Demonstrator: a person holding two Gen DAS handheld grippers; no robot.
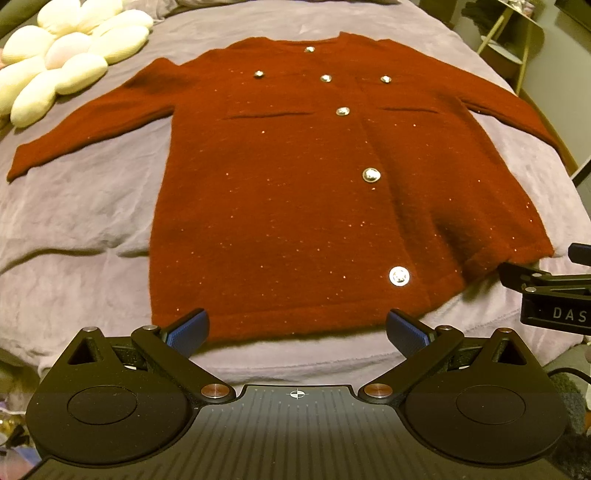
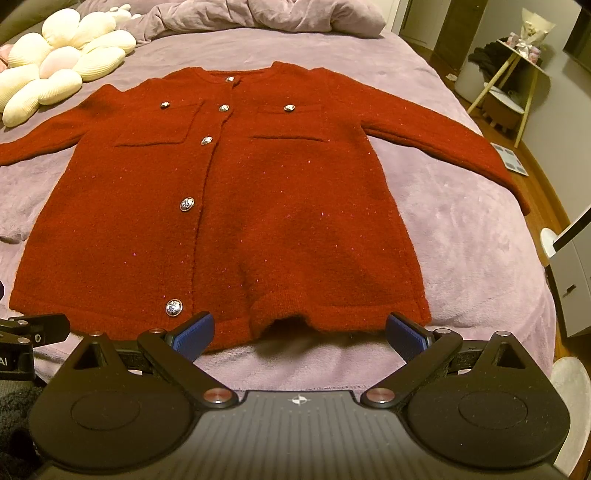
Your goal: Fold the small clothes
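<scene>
A dark red knit cardigan (image 1: 295,192) with silver buttons and two chest pockets lies flat, face up, on a lilac blanket (image 1: 74,229), both sleeves spread outwards. My left gripper (image 1: 297,330) hovers open at the cardigan's hem, left of the button row, its blue pads empty. My right gripper (image 2: 299,332) is open too, at the hem of the cardigan (image 2: 258,206) right of the buttons, where the hem buckles up slightly. Each gripper shows at the edge of the other's view: the right gripper (image 1: 546,291) and the left gripper (image 2: 26,332).
A cream flower-shaped cushion (image 1: 55,62) lies at the bed's far left. A bunched duvet (image 2: 258,18) sits at the head. Beyond the bed's right edge stand a small wooden side table (image 2: 513,81) and a white cabinet (image 2: 572,273) on the floor.
</scene>
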